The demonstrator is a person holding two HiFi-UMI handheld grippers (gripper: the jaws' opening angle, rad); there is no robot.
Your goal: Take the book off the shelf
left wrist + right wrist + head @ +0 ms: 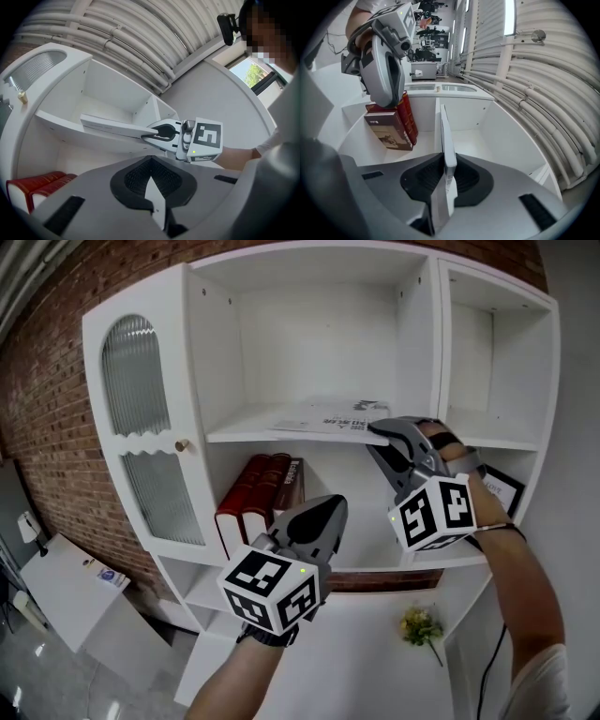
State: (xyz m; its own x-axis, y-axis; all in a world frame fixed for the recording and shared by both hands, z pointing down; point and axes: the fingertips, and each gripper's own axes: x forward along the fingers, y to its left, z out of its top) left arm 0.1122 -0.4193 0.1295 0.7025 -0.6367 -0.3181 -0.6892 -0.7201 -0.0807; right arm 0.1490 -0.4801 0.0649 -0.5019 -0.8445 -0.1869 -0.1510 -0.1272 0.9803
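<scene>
A thin white book [328, 416] lies flat on the upper shelf [244, 432] of a white cabinet, its front edge sticking out over the shelf lip. My right gripper [380, 430] is shut on that front edge. In the right gripper view the book [446, 140] runs edge-on between the pads. The left gripper view shows the same grip from the side, book [112, 125] and right gripper [145, 136]. My left gripper [330, 512] hangs lower and to the left, in front of the middle shelf, shut with nothing in it.
Red books [255, 493] and a brown book [291, 486] stand on the middle shelf behind the left gripper. A ribbed glass door with a knob [181, 444] closes the cabinet's left side. A framed picture [497, 488] stands at right, yellow flowers [420, 624] below.
</scene>
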